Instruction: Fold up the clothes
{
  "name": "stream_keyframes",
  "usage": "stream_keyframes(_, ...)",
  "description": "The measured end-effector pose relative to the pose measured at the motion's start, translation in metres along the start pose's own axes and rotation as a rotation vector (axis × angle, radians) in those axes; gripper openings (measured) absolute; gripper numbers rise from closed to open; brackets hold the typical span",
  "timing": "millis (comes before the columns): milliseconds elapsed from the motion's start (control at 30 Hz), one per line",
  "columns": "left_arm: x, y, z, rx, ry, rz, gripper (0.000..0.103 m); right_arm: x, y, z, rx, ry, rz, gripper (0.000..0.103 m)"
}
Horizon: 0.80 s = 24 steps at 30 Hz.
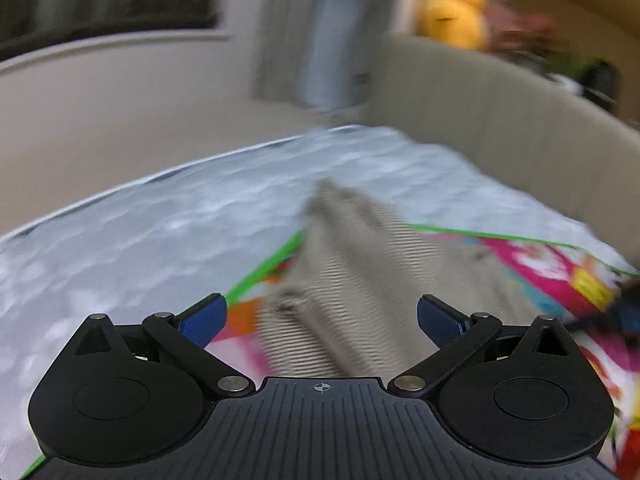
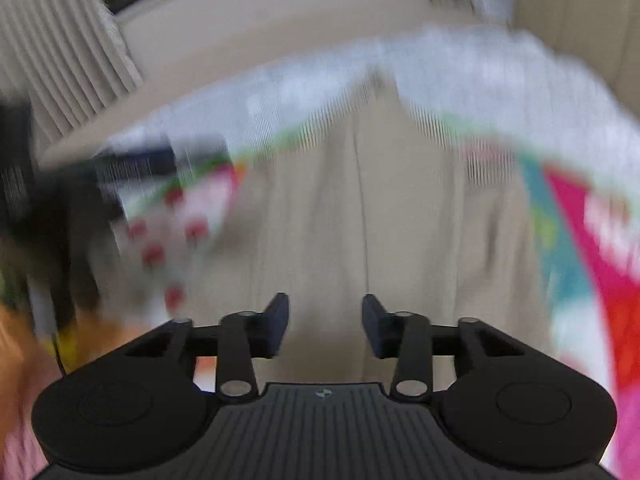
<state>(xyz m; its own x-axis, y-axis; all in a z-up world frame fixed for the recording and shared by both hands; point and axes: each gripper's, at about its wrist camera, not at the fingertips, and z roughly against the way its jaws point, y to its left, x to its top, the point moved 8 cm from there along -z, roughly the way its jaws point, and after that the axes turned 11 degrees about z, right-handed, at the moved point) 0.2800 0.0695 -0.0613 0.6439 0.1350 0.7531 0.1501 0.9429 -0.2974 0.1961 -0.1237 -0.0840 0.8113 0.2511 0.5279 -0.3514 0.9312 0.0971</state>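
Note:
A beige ribbed garment [image 1: 352,280] lies stretched out on a colourful play mat [image 1: 552,276] with a green border, on top of a pale grey bed cover [image 1: 160,216]. My left gripper [image 1: 322,318] is open and empty, hovering over the near end of the garment. In the right wrist view the same beige garment [image 2: 360,216] fills the middle, and my right gripper [image 2: 325,324] is open and empty just above it. Both views are motion-blurred.
A beige padded bed wall [image 1: 500,128] curves round the far side. A yellow plush toy [image 1: 452,8] and other toys sit on its top at the right. A dark blurred shape [image 2: 48,216], the other gripper, is at the left of the right wrist view.

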Motion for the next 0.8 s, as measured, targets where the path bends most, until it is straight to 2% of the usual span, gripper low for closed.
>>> stream_keyframes(67,0.004,0.008,0.004,0.019,-0.02,0.019,0.103,-0.032,0.003,-0.011,0.006,0.03,-0.051,0.052)
stream_keyframes(133,0.007,0.007,0.006,0.002,-0.037,0.023,0.103,-0.054,0.015,-0.023,0.011,0.049,-0.038,0.051)
stream_keyframes(233,0.006,0.001,0.007,-0.019,-0.053,-0.002,0.103,-0.053,0.035,-0.017,-0.027,0.001,0.077,0.009)
stream_keyframes(300,0.006,-0.002,0.017,-0.025,-0.063,-0.04,0.103,-0.026,0.033,0.007,-0.011,-0.074,0.061,0.008)
stream_keyframes(367,0.006,-0.007,0.032,-0.05,-0.085,-0.07,0.103,0.01,0.024,0.043,-0.057,-0.178,0.072,0.008)
stream_keyframes(467,0.01,-0.015,0.052,-0.139,-0.133,-0.079,0.103,0.064,0.002,0.098,-0.082,-0.323,0.027,0.008)
stream_keyframes(500,0.01,-0.023,0.057,-0.19,-0.145,-0.101,0.103,0.08,-0.002,0.113,-0.085,-0.367,0.014,0.008)
stream_keyframes(567,0.001,-0.048,0.066,-0.271,-0.173,-0.192,0.103,0.105,-0.003,0.135,-0.078,-0.43,0.006,0.008)
stream_keyframes(633,-0.016,-0.082,0.07,-0.3,-0.23,-0.367,0.103,0.121,0.004,0.145,-0.054,-0.463,0.012,0.008)
stream_keyframes(700,-0.026,-0.108,0.061,-0.198,-0.309,-0.523,0.103,0.129,0.012,0.143,-0.023,-0.469,0.024,0.008)
stream_keyframes(733,-0.026,-0.117,0.051,-0.116,-0.352,-0.579,0.103,0.131,0.016,0.138,-0.012,-0.461,0.036,0.008)
stream_keyframes(800,-0.013,-0.126,0.032,0.0,-0.43,-0.588,0.103,0.137,0.021,0.13,0.004,-0.449,0.061,0.008)
